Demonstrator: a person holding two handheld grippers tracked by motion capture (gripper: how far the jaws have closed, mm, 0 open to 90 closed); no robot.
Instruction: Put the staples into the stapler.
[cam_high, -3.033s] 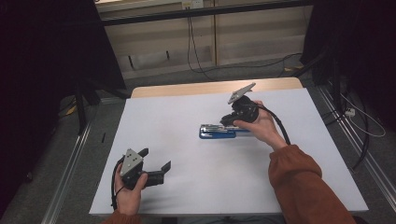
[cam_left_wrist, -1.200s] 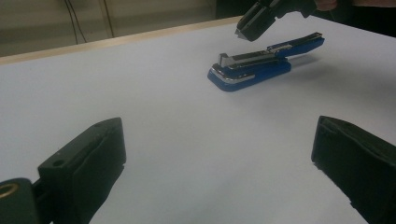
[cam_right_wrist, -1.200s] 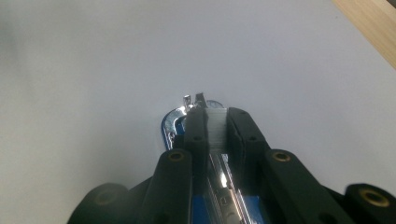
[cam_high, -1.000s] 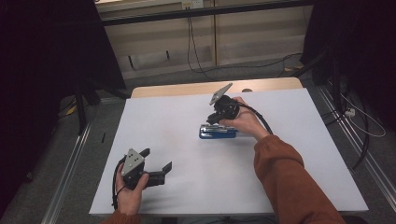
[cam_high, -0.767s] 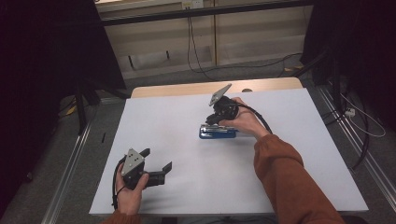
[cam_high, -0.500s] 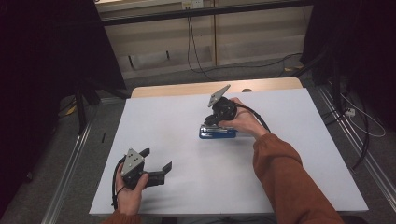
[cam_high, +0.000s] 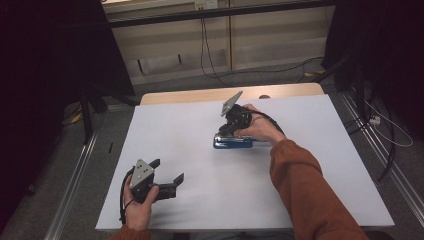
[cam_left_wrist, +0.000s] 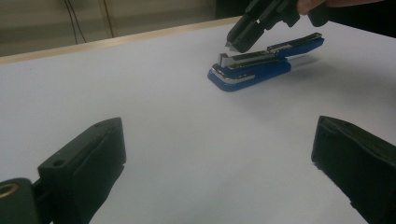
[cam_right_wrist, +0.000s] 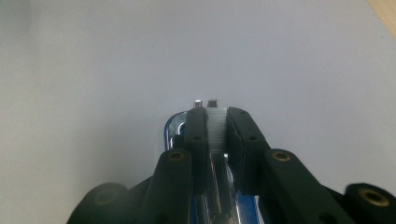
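Note:
A blue stapler (cam_high: 232, 142) lies on the white table (cam_high: 190, 130), right of middle, with its metal staple channel (cam_left_wrist: 245, 58) showing on top. My right gripper (cam_high: 222, 131) points down at the stapler's left end, tips just above the channel. Seen in the right gripper view, its jaws are shut on a thin pale strip of staples (cam_right_wrist: 214, 123), with the stapler (cam_right_wrist: 172, 128) right beneath. My left gripper (cam_high: 167, 170) rests open near the front left of the table, nothing between its jaws (cam_left_wrist: 224, 163); it faces the stapler (cam_left_wrist: 252, 70) and the right gripper (cam_left_wrist: 235, 44).
A strip of bare wood (cam_high: 200, 95) runs along the table's far edge. Metal rails (cam_high: 75, 180) flank the table on both sides. Cables (cam_high: 380, 125) lie on the floor at the right and behind.
Compared with three seconds ago, my right gripper has shifted left along the stapler to its front end. Over the last second nothing visibly moves; the left gripper stays put.

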